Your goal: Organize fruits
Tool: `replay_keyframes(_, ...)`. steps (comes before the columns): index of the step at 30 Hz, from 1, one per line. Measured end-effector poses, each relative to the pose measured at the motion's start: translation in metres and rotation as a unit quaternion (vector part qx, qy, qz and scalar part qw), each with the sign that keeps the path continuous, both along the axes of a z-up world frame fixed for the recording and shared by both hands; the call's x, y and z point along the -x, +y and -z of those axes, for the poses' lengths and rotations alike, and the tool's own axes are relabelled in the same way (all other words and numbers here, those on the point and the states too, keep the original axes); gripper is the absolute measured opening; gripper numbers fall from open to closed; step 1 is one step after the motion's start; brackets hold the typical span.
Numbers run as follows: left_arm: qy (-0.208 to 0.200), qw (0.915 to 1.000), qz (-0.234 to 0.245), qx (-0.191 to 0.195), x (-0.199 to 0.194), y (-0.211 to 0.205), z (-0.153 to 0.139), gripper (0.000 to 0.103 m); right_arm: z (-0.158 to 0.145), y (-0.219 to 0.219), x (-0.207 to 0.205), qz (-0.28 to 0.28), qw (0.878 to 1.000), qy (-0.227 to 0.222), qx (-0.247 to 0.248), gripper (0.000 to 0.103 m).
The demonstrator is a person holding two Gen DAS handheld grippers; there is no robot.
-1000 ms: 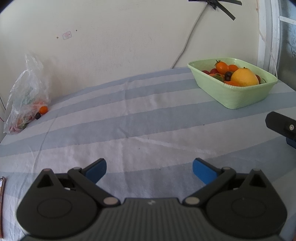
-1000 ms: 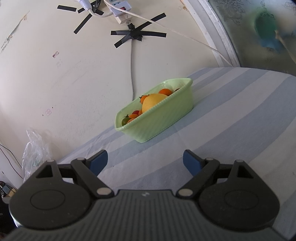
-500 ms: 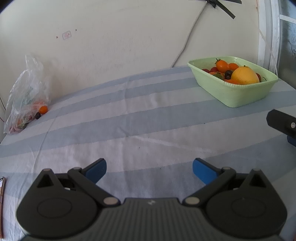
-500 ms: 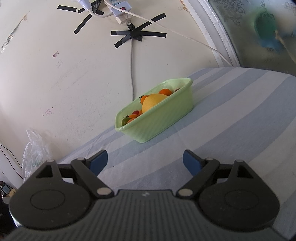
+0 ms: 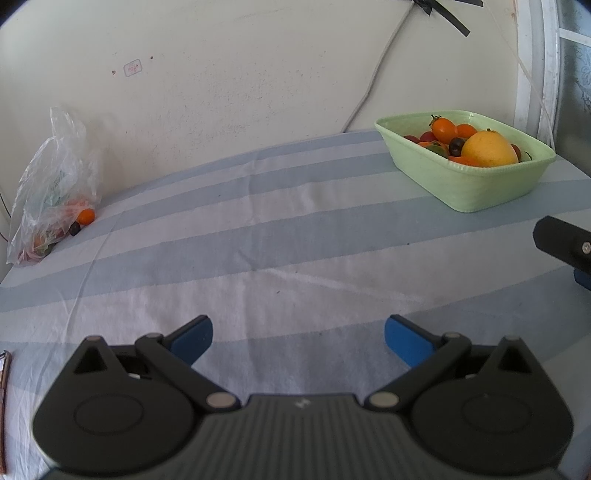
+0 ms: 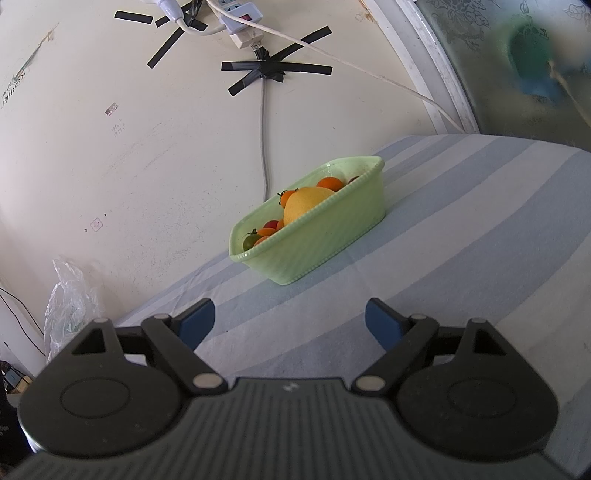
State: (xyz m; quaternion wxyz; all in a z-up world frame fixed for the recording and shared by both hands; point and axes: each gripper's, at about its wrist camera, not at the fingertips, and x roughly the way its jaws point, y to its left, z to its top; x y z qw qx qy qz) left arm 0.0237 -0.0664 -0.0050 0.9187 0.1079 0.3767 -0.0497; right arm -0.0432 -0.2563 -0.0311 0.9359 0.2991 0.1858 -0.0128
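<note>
Left gripper [image 5: 298, 338] and right gripper [image 6: 290, 319] both hovered over striped counter [image 5: 295, 236], jaws wide, holding nothing. Green bowl [image 5: 476, 182] of fruits [image 5: 488, 149] sat at far right by wall; plastic bag [image 5: 55, 192] with more fruit lay far left.

A home room — a striped cloth [image 5: 295, 236] covers the tabletop against a scuffed cream wall [image 6: 147, 147], a power strip [image 6: 240, 16] taped up with black tape [image 6: 266, 72], a window frame [image 6: 436, 74] alongside.
</note>
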Motion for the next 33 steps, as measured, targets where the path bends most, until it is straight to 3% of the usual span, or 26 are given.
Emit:
replay_keyframes(26,0.004,0.9999,0.011,0.013,-0.0004,-0.0023,-0.0036,0.103,-0.0015,0.0018,0.0000,0.000,1.000,0.001,0.004,0.090)
replay_keyframes(33,-0.014,0.9995,0.021,0.017,0.0038,-0.0020,-0.0067,0.103,-0.0021,0.0029,-0.0008,0.002,1.000,0.000,0.009,0.090)
